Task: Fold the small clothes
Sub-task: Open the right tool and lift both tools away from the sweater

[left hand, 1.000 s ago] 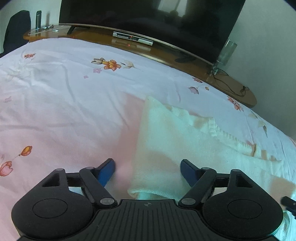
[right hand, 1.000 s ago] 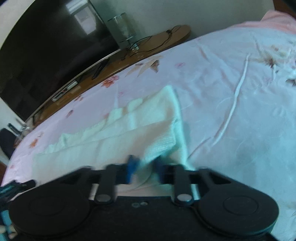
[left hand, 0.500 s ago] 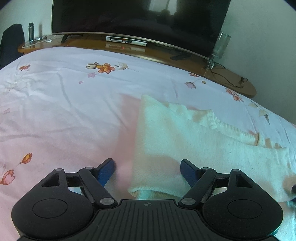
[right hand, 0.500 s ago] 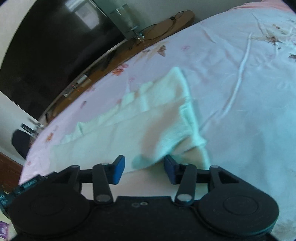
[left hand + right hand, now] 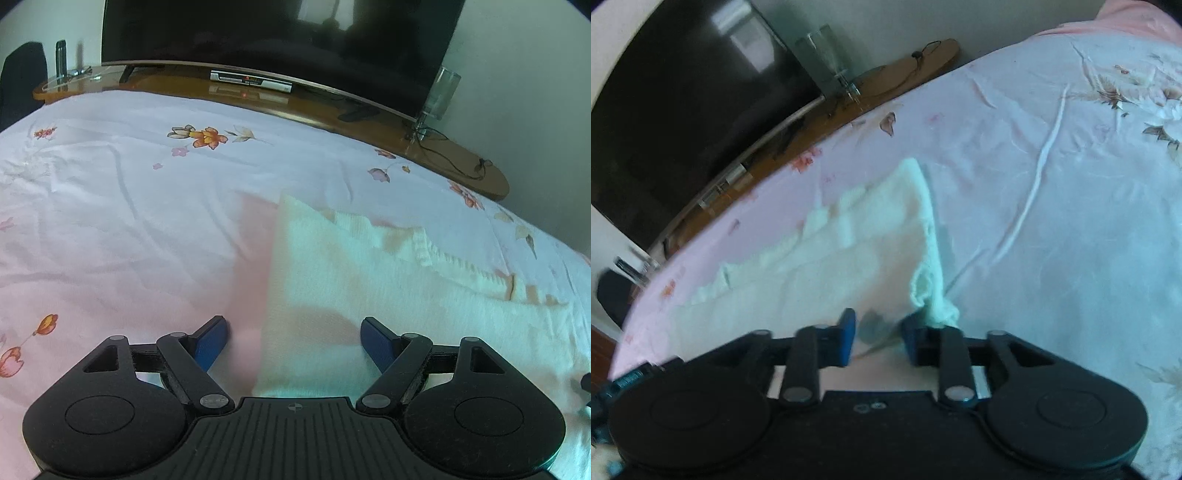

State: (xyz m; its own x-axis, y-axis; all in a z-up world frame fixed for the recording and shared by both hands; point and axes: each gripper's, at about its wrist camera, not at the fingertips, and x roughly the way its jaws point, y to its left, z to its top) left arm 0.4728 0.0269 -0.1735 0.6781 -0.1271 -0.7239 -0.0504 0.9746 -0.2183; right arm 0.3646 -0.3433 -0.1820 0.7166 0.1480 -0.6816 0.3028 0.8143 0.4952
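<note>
In the left wrist view, the left gripper [image 5: 293, 334] hung low over the bed [image 5: 129, 229] with its jaws spread wide, gripping nothing. The near left corner of the pale knitted garment [image 5: 369, 295] lay between them, untouched. The garment already lay doubled lengthwise, a ribbed edge showing along its far side, so one fold looked done and at least a crosswise fold seemed left. Its right end ran out of frame.

In the right wrist view, the right gripper [image 5: 877, 334] sat at the garment's [image 5: 831, 266] opposite end, jaws closing but a gap remaining between the pads. A bunched corner touched the right-hand pad; motion blur made it hard to tell whether any cloth was pinched. The gripper body hid the nearest hem.
</note>
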